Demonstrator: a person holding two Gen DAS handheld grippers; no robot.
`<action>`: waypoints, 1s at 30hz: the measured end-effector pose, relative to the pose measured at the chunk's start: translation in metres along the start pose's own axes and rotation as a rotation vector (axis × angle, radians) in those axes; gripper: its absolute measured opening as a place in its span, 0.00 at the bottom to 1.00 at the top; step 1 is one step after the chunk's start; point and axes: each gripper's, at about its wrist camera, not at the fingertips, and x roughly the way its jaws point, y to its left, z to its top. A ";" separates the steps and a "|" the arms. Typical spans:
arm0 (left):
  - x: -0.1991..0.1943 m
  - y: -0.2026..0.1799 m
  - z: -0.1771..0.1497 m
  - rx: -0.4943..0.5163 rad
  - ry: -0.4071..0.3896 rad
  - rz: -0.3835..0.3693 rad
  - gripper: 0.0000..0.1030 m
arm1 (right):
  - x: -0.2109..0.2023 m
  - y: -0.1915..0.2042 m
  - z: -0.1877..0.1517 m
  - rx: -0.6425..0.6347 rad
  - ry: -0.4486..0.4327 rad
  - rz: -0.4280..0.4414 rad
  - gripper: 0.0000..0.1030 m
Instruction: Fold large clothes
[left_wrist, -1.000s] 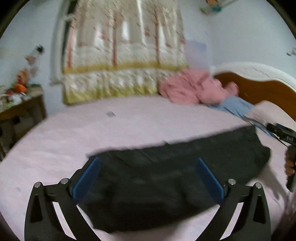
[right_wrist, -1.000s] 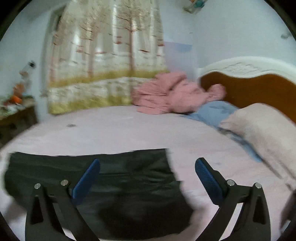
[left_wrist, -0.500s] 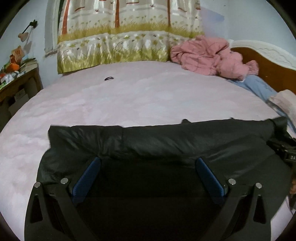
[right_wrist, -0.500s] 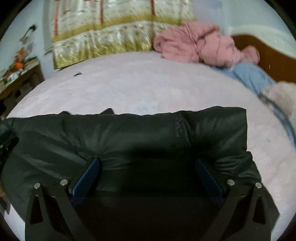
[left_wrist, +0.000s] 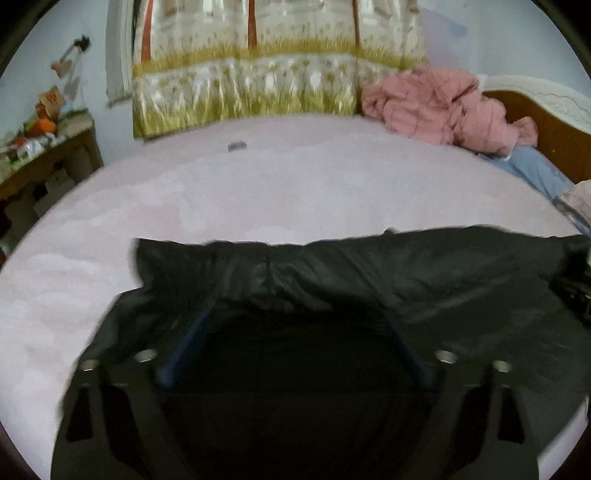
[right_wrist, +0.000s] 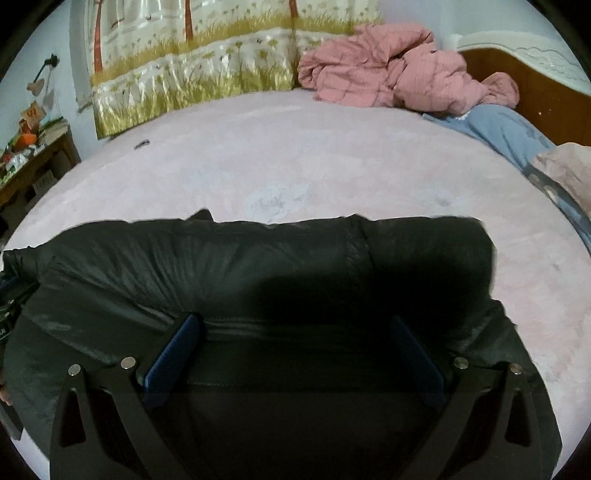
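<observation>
A black padded garment (left_wrist: 406, 273) (right_wrist: 221, 266) lies across the near part of the pink bed (left_wrist: 295, 184) (right_wrist: 332, 155), its far edge folded over into a thick roll. My left gripper (left_wrist: 295, 321) is low over the garment's left half, its jaws closing. Fabric lies between its blue pads (left_wrist: 181, 350) and bunches over their tips. My right gripper (right_wrist: 295, 325) is down on the right half, jaws also closing, with a fabric ridge between its pads (right_wrist: 173, 347). Neither pair of pads visibly presses the cloth. Each gripper shows at the edge of the other's view.
A crumpled pink quilt (left_wrist: 443, 103) (right_wrist: 388, 70) and a blue pillow (left_wrist: 535, 170) (right_wrist: 498, 129) lie by the wooden headboard (right_wrist: 535, 81). A flowered curtain (left_wrist: 258, 74) hangs behind the bed. A cluttered side table (left_wrist: 44, 147) stands left. A small dark object (left_wrist: 236, 146) rests on the sheet.
Both grippers came down and forward onto the garment, which now lies on the bed with its far edge rolled. In the last half second the jaws narrowed, the left ones more.
</observation>
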 end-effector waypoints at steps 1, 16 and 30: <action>-0.022 -0.001 -0.001 -0.002 -0.051 -0.046 0.73 | -0.019 -0.002 -0.002 0.000 -0.024 0.016 0.83; -0.097 -0.099 0.008 -0.043 -0.020 -0.490 0.12 | -0.178 0.011 -0.006 0.003 -0.181 0.326 0.37; -0.010 -0.103 -0.049 -0.179 0.255 -0.520 0.03 | -0.044 0.089 -0.019 -0.095 0.275 0.447 0.08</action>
